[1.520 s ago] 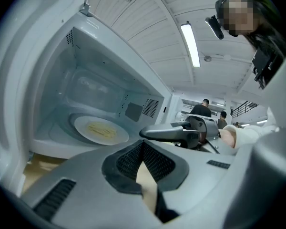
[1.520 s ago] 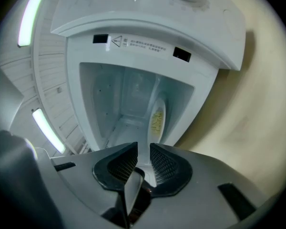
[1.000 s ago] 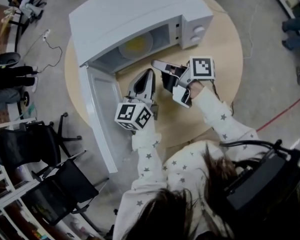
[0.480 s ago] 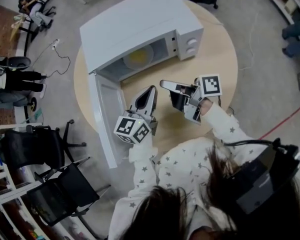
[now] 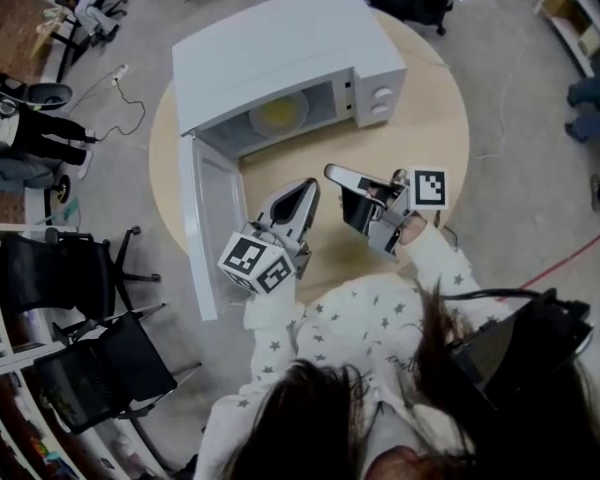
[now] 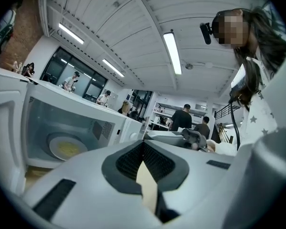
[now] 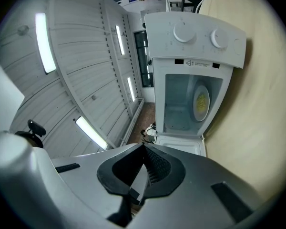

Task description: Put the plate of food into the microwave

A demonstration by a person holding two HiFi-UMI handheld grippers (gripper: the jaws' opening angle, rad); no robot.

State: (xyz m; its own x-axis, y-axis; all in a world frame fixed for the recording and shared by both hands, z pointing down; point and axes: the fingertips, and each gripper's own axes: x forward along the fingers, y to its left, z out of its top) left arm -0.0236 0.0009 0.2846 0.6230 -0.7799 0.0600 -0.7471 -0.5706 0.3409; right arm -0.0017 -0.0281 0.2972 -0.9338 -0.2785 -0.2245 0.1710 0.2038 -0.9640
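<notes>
The plate of yellow food (image 5: pixel 278 115) lies inside the white microwave (image 5: pixel 280 48), whose door (image 5: pixel 205 223) hangs wide open to the left. In the left gripper view the plate (image 6: pixel 66 148) rests on the oven floor; in the right gripper view the plate (image 7: pixel 201 101) shows inside the cavity below the two knobs. My left gripper (image 5: pixel 305 189) is shut and empty over the table, in front of the opening. Just to its right my right gripper (image 5: pixel 332 174) is also shut and empty. Both sets of jaws meet at their tips (image 6: pixel 143 142) (image 7: pixel 144 146).
The microwave stands at the back of a round wooden table (image 5: pixel 435 118). Black chairs (image 5: pixel 75 278) stand on the floor to the left, past the open door. A red cable (image 5: pixel 570 253) crosses the floor at right. People stand farther off in the room.
Both grippers have drawn back from the microwave opening toward the person, still shut. The plate stays inside the oven.
</notes>
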